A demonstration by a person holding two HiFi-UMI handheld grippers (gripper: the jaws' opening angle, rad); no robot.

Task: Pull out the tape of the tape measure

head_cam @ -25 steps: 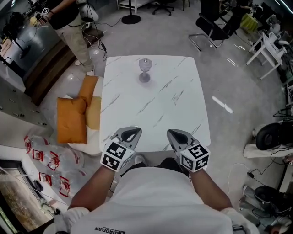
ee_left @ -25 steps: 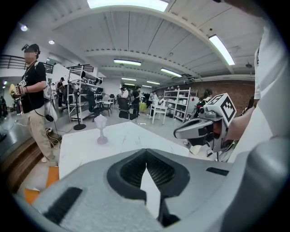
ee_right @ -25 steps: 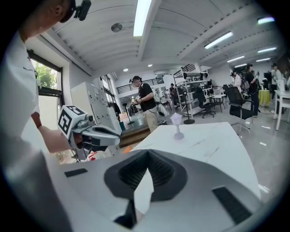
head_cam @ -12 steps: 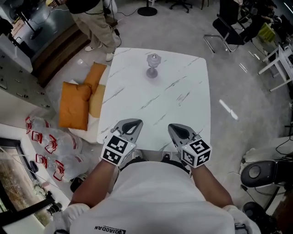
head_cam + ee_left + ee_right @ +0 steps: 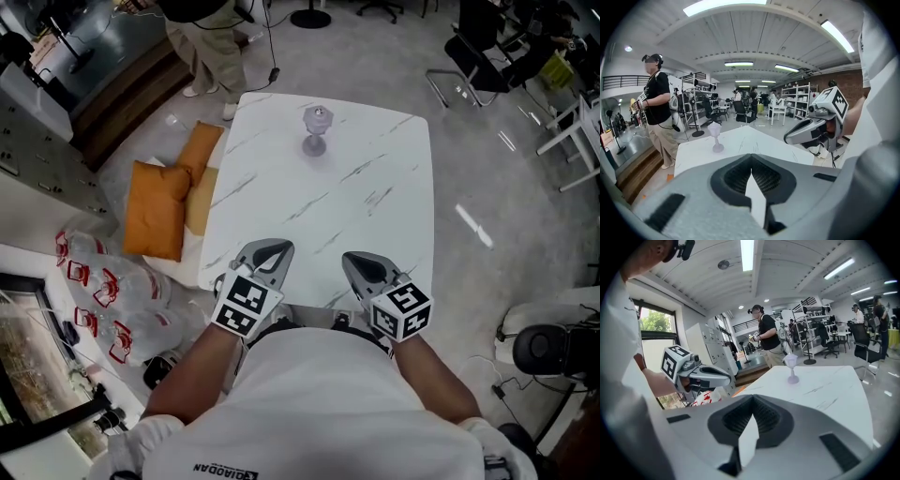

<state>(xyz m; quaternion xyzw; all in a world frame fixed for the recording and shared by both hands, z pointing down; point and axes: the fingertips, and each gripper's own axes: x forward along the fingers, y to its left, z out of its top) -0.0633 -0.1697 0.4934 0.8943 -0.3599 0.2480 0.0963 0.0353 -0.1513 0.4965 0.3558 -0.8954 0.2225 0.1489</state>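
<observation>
- Left gripper (image 5: 266, 251) & right gripper (image 5: 362, 264): jaws together, empty, at near edge of white marble-veined table (image 5: 375, 169).
- Tape measure: not in any view; only a clear lilac glass goblet (image 5: 317, 131) at far end.
- Step: not begun, prob. Next: find tape measure, open jaws.

One line of dark print ran upside down across the white shirt (image 5: 225, 469) at the lower edge of the head view; its letters could not be read with certainty. Red print on the plastic bags (image 5: 94, 291) was illegible.
</observation>
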